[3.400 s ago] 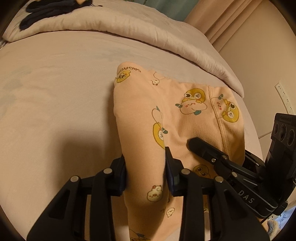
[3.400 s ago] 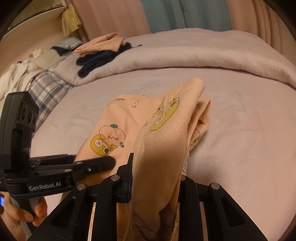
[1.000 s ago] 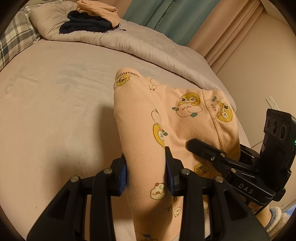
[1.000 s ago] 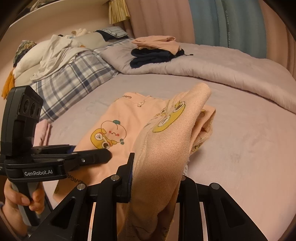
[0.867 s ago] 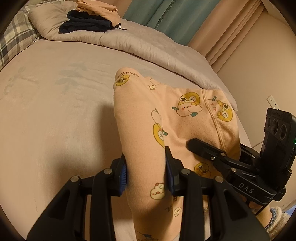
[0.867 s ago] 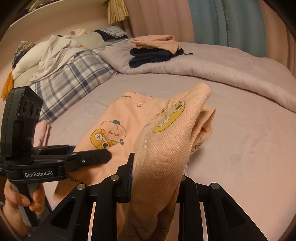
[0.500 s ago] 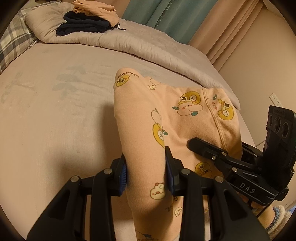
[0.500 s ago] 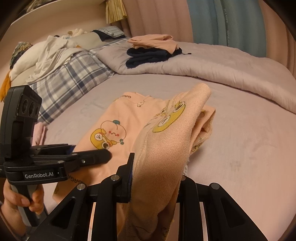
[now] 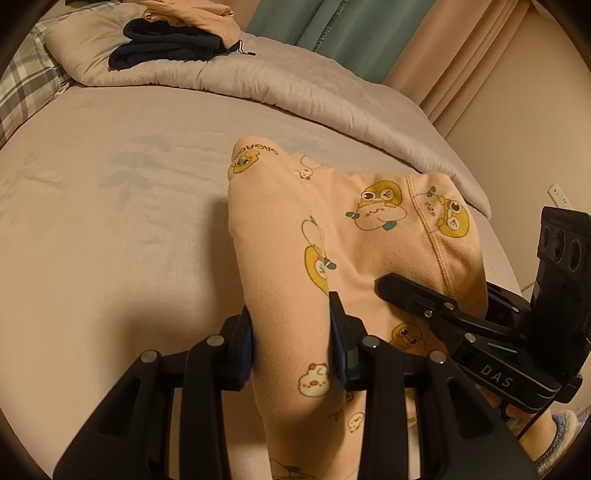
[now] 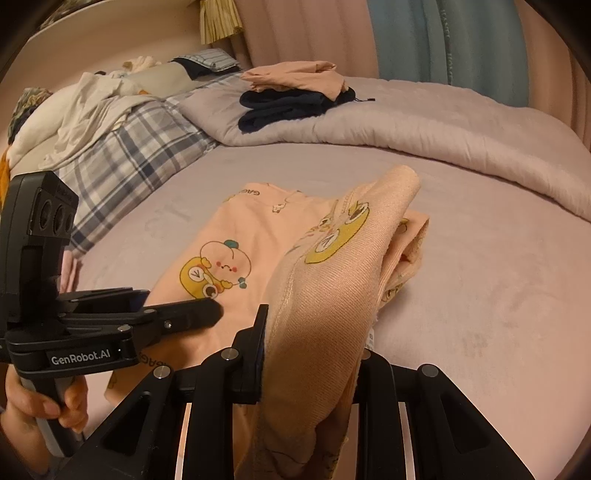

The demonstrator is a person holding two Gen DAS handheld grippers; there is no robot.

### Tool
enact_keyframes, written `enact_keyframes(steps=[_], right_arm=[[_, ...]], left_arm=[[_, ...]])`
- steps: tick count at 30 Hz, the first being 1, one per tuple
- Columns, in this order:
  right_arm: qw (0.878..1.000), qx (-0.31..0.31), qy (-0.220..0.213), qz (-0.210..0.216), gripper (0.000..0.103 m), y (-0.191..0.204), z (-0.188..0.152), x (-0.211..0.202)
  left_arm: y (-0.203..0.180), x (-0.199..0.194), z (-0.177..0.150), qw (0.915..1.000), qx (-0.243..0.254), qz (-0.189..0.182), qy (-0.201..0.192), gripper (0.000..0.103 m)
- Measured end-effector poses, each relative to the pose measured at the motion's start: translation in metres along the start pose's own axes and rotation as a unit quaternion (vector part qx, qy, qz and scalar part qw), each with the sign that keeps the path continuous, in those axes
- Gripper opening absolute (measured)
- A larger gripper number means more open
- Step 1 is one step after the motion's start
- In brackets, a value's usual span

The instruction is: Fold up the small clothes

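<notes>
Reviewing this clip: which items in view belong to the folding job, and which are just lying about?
In the job:
peach printed garment
left gripper
right gripper

Lying about:
folded peach and navy stack
grey duvet
plaid blanket
white clothes heap

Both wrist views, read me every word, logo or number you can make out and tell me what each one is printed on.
"GenRobot.AI": white letters on the body of the left gripper, seen in the right wrist view.
"DAS": on the body of the right gripper, seen in the left wrist view.
"GAGAG...": upside-down print on the peach garment, cut off at the fold.
Teal curtain: vertical lettering, too blurred to read.
Garment care tag: too small to read.
</notes>
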State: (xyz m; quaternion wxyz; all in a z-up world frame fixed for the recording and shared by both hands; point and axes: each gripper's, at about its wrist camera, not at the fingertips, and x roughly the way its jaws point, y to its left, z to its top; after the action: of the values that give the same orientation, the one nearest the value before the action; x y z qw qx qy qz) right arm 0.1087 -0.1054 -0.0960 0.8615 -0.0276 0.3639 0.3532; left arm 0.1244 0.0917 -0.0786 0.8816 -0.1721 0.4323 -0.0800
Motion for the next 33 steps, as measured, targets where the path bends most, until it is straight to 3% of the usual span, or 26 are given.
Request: enact_keyframes(steps=[33], right_arm=[[0.998, 0.035, 0.044, 0.017, 0.027, -0.006, -0.001, 0.051]], left_arm=[[0.029, 0.041, 0.000, 0.9983, -0.026, 0.040, 0.034, 0.034]])
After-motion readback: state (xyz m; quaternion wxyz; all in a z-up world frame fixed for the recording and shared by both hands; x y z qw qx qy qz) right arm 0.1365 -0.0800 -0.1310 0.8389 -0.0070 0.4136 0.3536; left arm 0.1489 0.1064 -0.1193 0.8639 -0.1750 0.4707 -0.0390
